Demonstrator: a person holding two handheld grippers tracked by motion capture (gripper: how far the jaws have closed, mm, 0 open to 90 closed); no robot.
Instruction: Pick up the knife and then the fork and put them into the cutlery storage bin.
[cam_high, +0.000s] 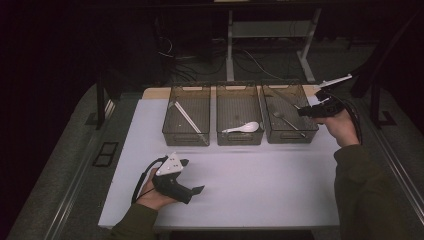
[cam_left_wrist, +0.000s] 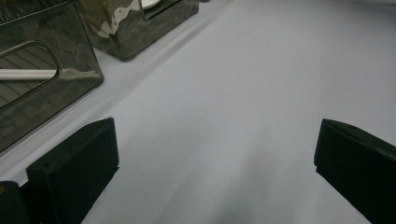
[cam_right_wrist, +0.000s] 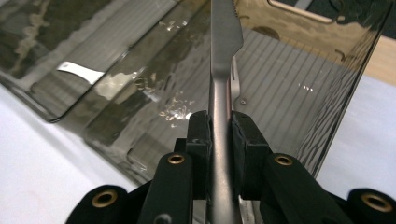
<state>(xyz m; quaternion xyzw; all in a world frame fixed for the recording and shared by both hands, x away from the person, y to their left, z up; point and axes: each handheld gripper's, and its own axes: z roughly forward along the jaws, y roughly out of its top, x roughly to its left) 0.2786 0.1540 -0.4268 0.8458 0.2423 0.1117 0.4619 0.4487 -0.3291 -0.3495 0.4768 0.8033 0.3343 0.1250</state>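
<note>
While the right tongs (cam_right_wrist: 219, 135) clamp a metal knife (cam_right_wrist: 223, 56) over the right-hand bin (cam_high: 290, 112) near the table's (cam_high: 250, 185) far right corner, the left tongs (cam_high: 192, 190) rest wide open near the front left edge, bare surface stretching ahead of them.

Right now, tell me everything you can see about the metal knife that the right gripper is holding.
The knife is one piece of plain silvery metal with a dull shine. Its narrow handle runs between the right gripper's two black jaws, which are shut on it from both sides. The blade widens past the jaws, its tip beyond the picture's top edge. It is held over the smoky see-through right bin, at the table's far right, where a fork also lies. Whether the knife touches the bin cannot be told.
</note>
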